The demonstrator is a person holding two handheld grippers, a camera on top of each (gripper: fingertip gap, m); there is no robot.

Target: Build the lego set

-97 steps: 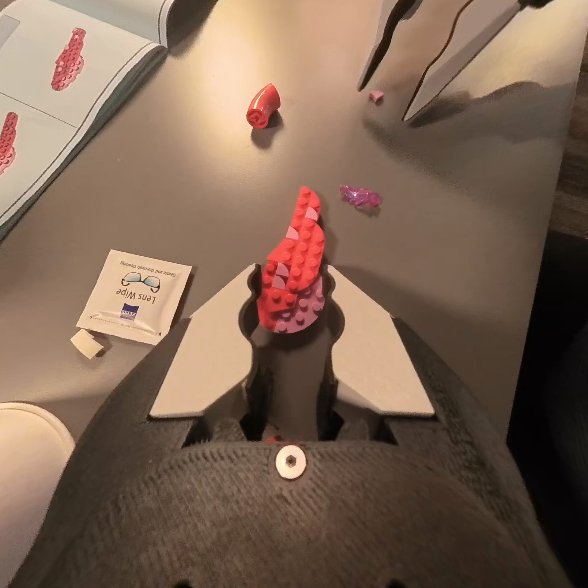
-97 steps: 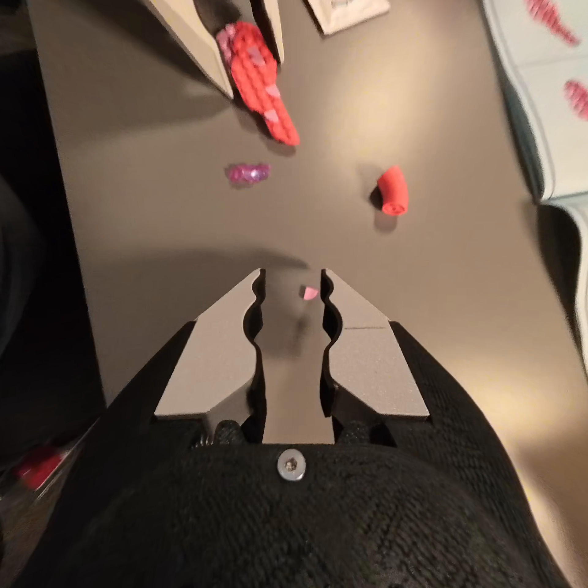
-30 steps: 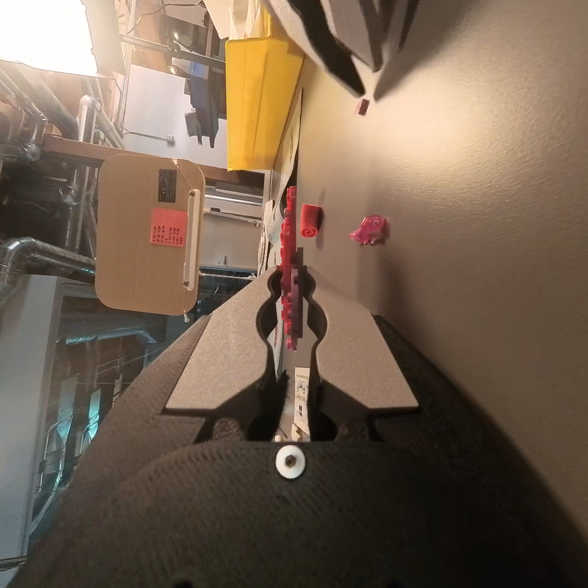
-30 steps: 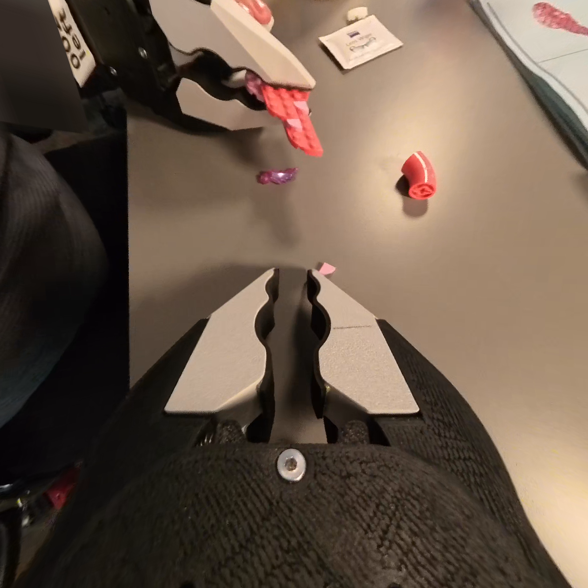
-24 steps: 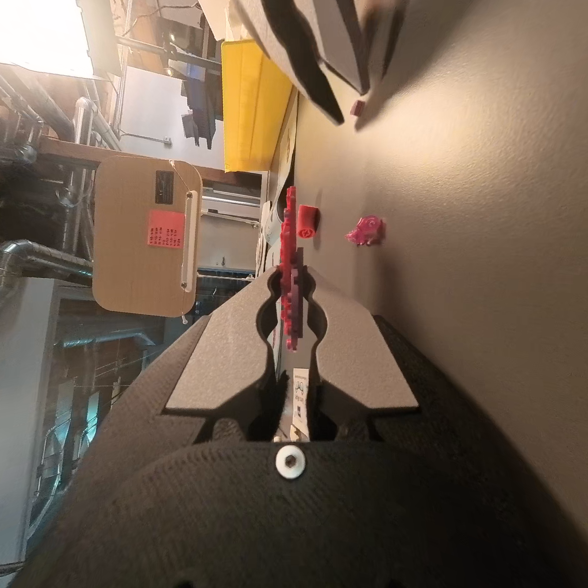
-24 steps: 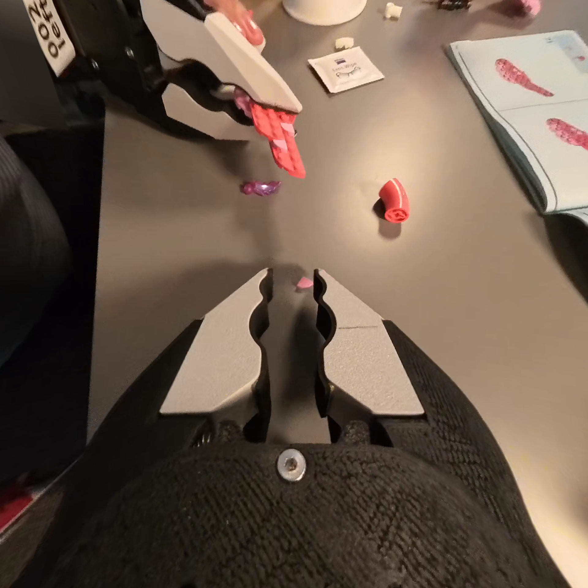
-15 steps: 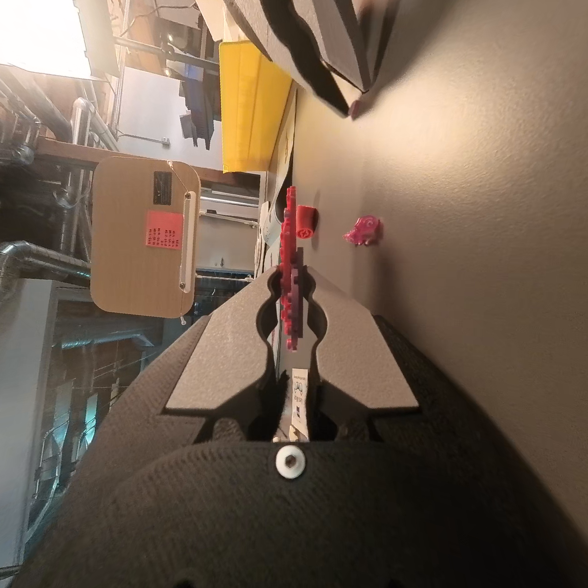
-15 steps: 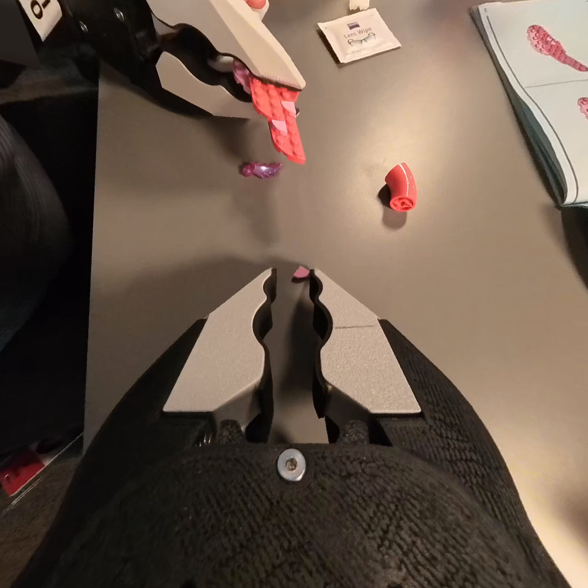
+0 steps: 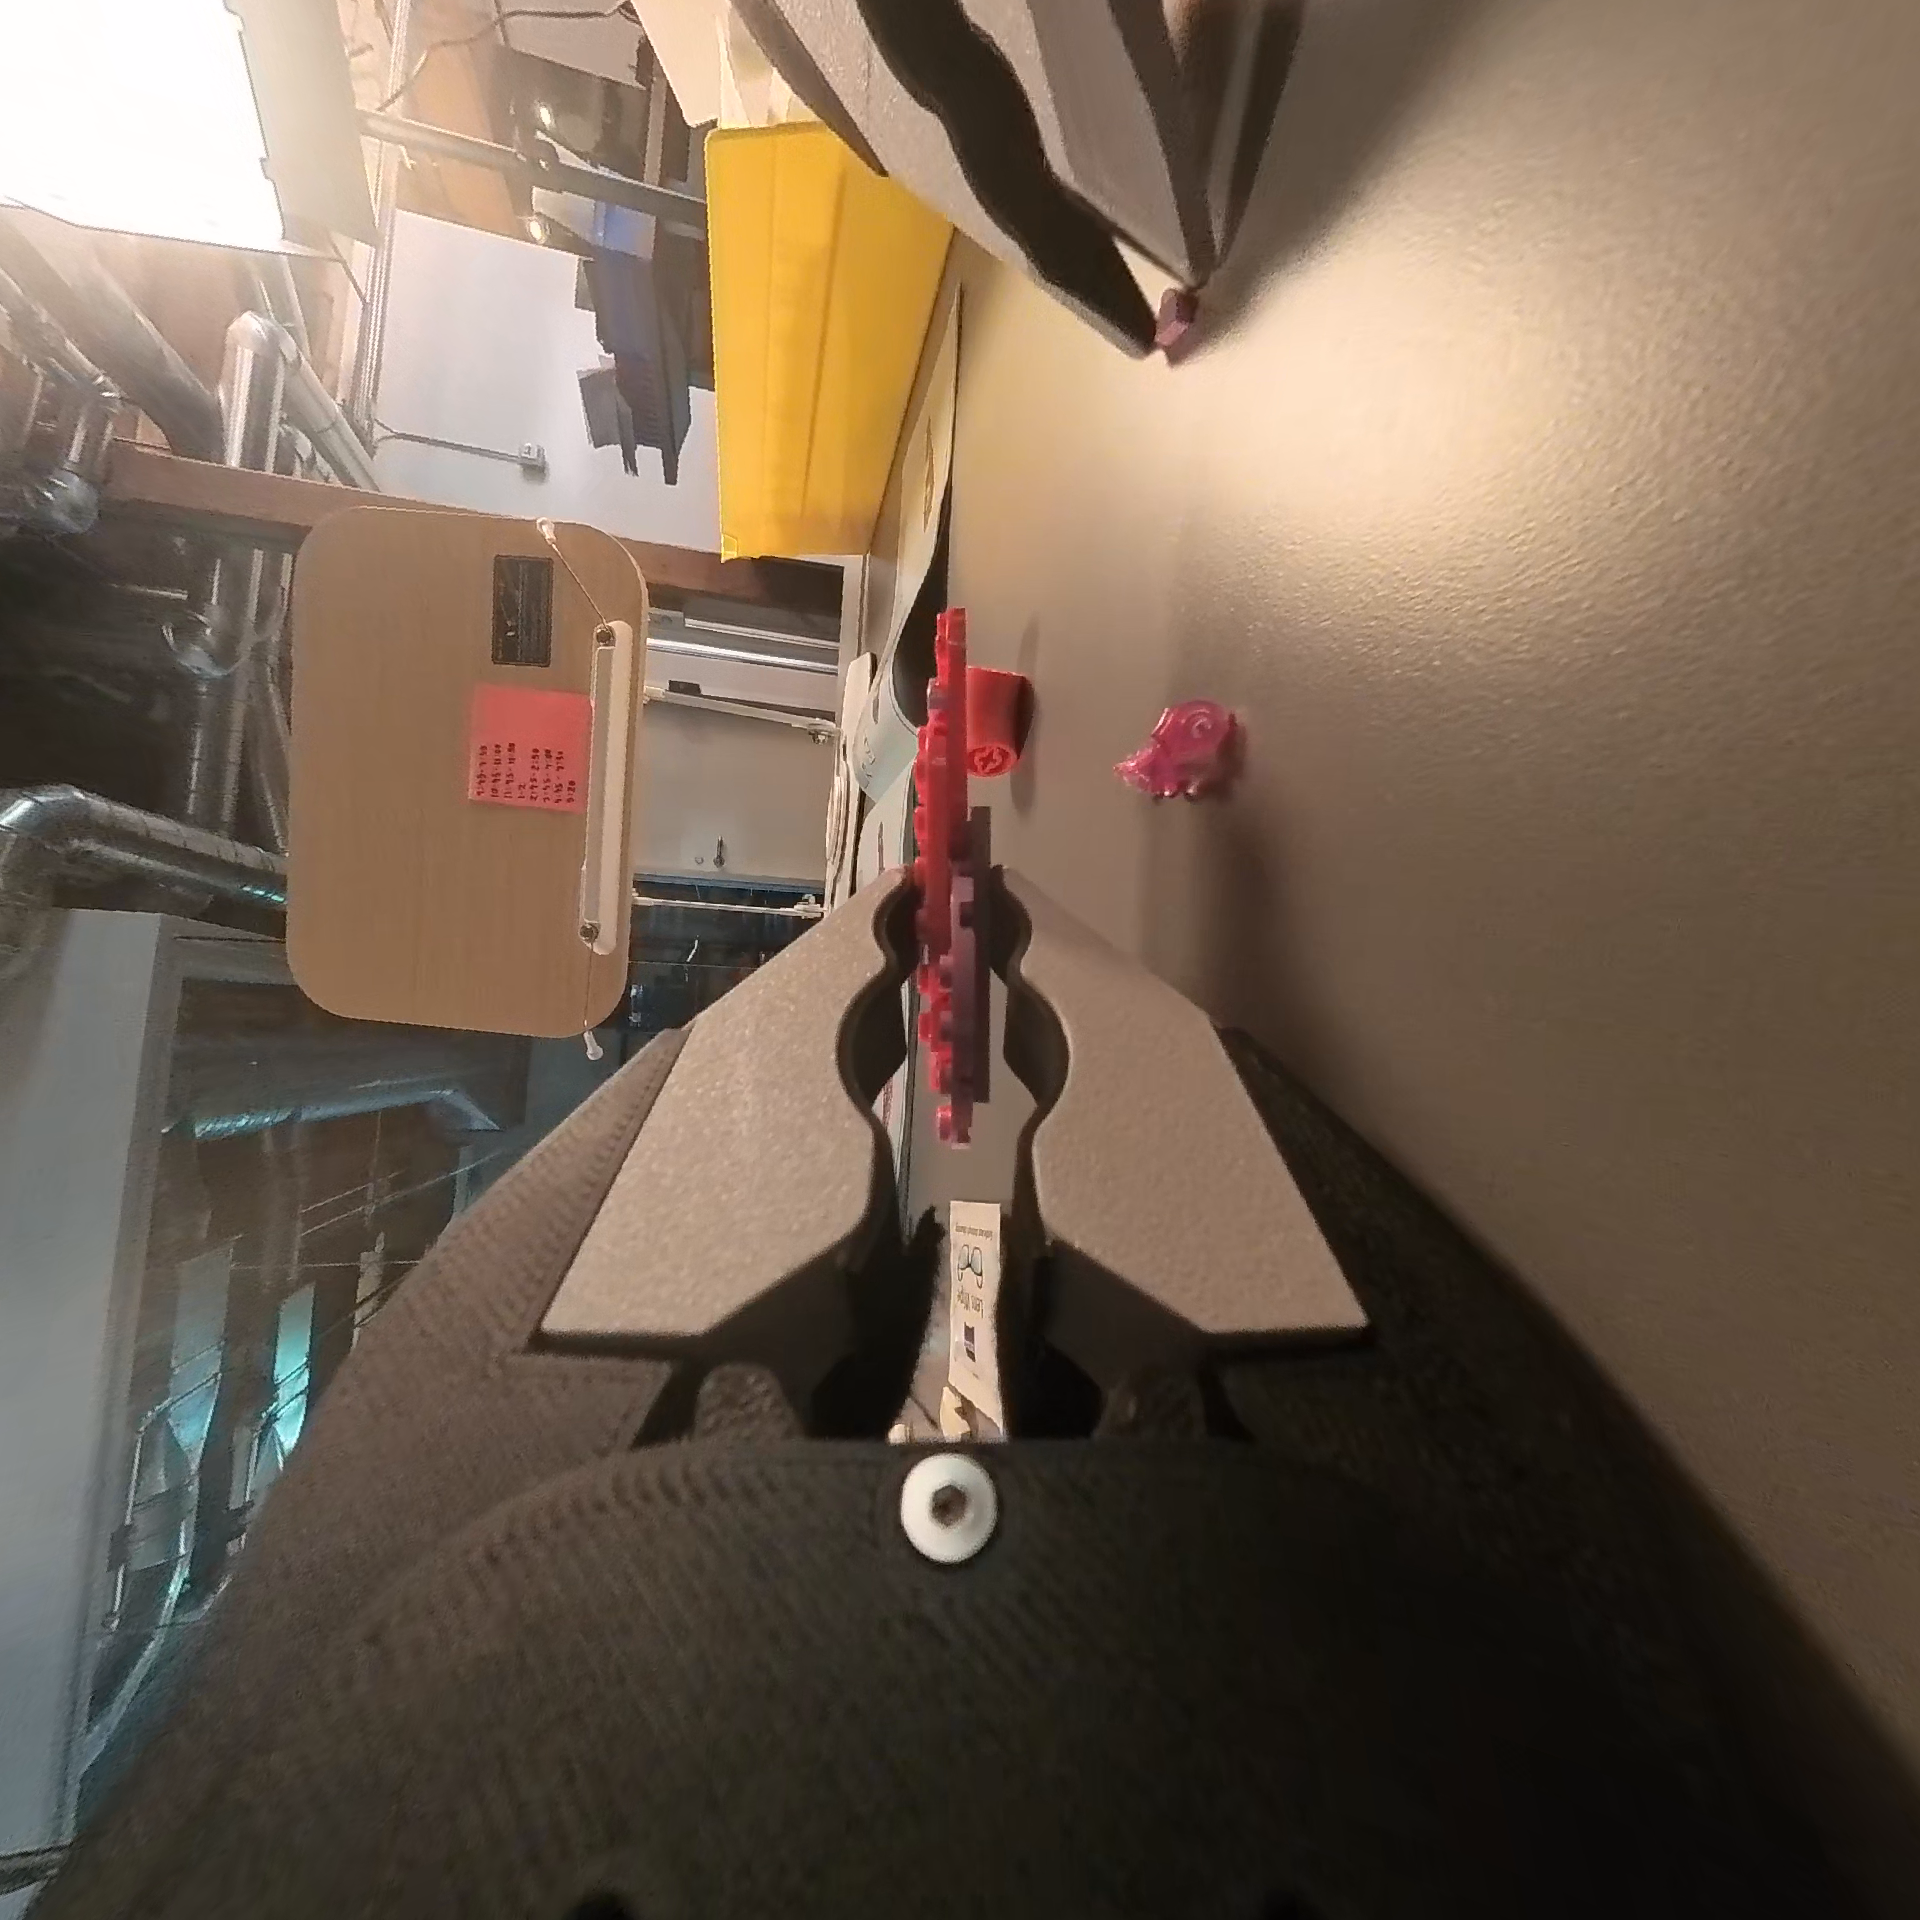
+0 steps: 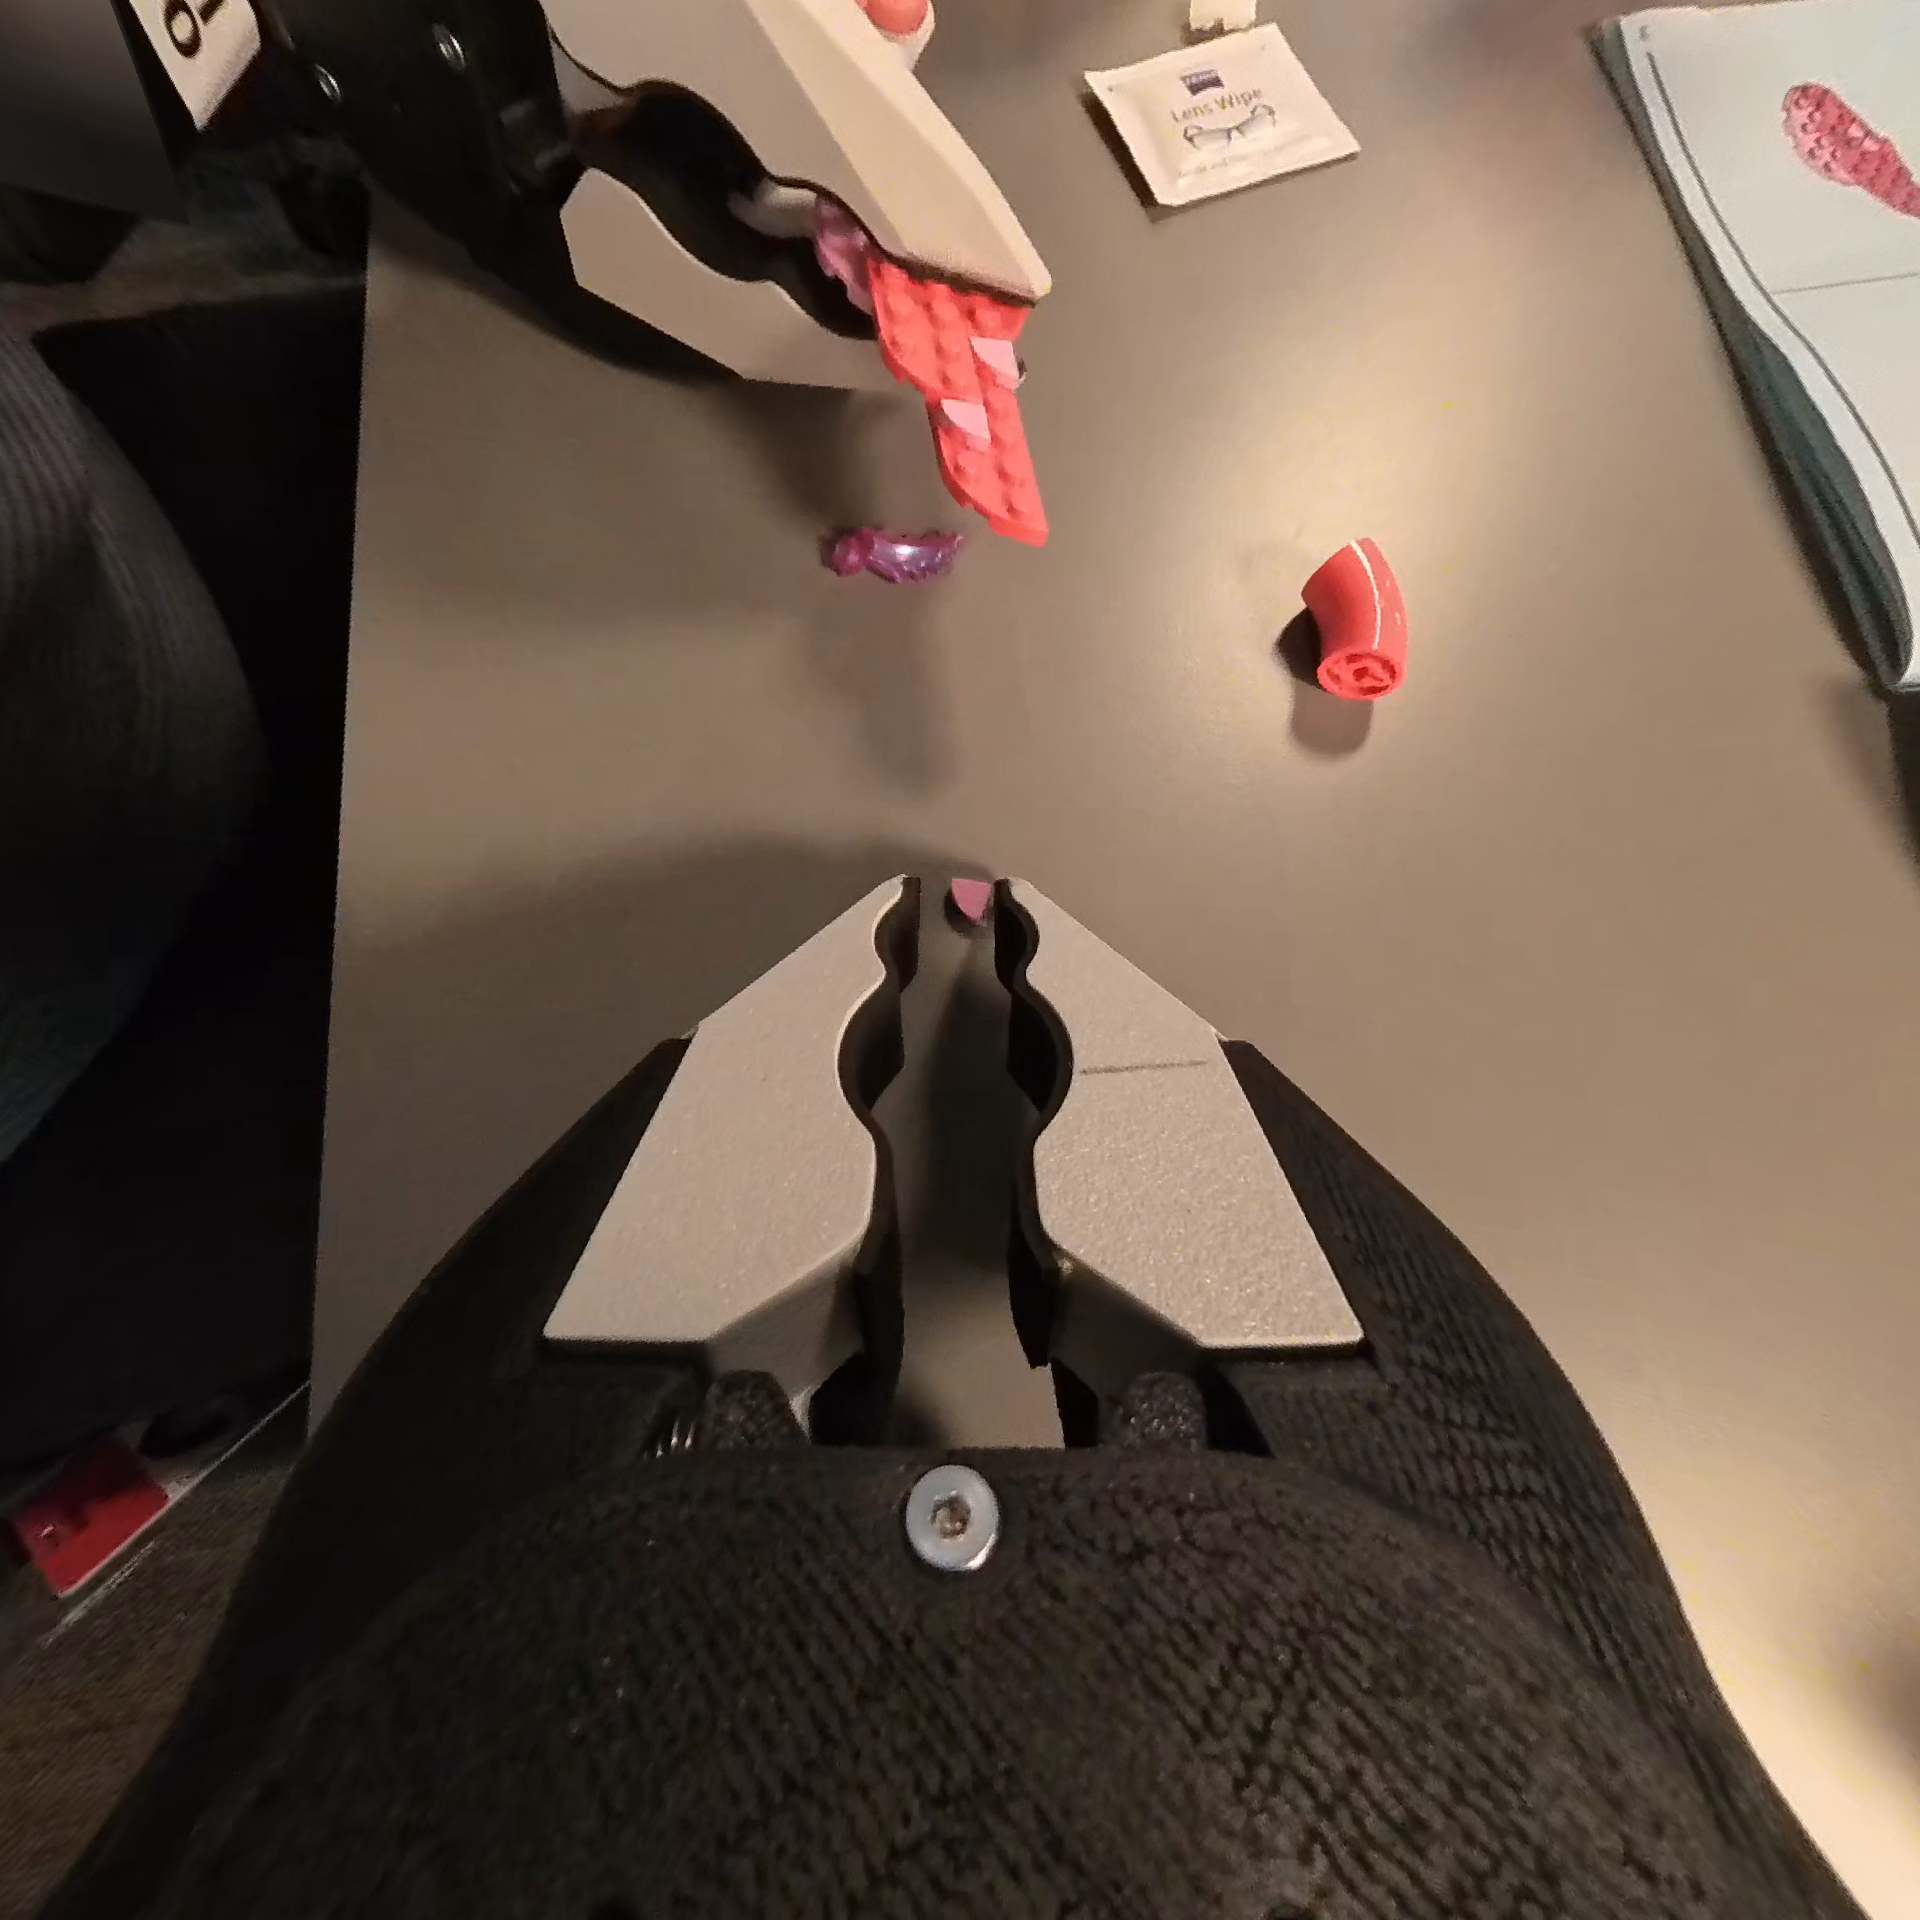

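Right fingers [image 10: 958,902]: narrowed since a moment ago, small pink piece [image 10: 970,896] between the tips against one finger; a gap remains on the other side, so not gripped.
Left fingers [image 9: 954,902]: clenched on the red-and-pink brick plate [image 9: 948,914], tilted edge-on above the desk [image 10: 1351,1039], unchanged.
Nearby: purple clear piece [image 10: 896,552], red curved tube [image 10: 1356,620].

In the right wrist view, the right gripper [image 10: 957,896] sits at lower centre on the table [image 10: 1455,1039], a small tile [image 10: 968,894] between its fingertips, against the right one. The left gripper [image 10: 914,312] reaches in from the upper left, clamping a stud-plate assembly [image 10: 977,416] that juts toward centre. A crystal piece [image 10: 894,551] lies just below-left of the assembly's tip, a curved tube brick [image 10: 1356,623] to the right, a wipe sachet [image 10: 1221,114] at top, and an instruction booklet [image 10: 1787,260] along the right edge.
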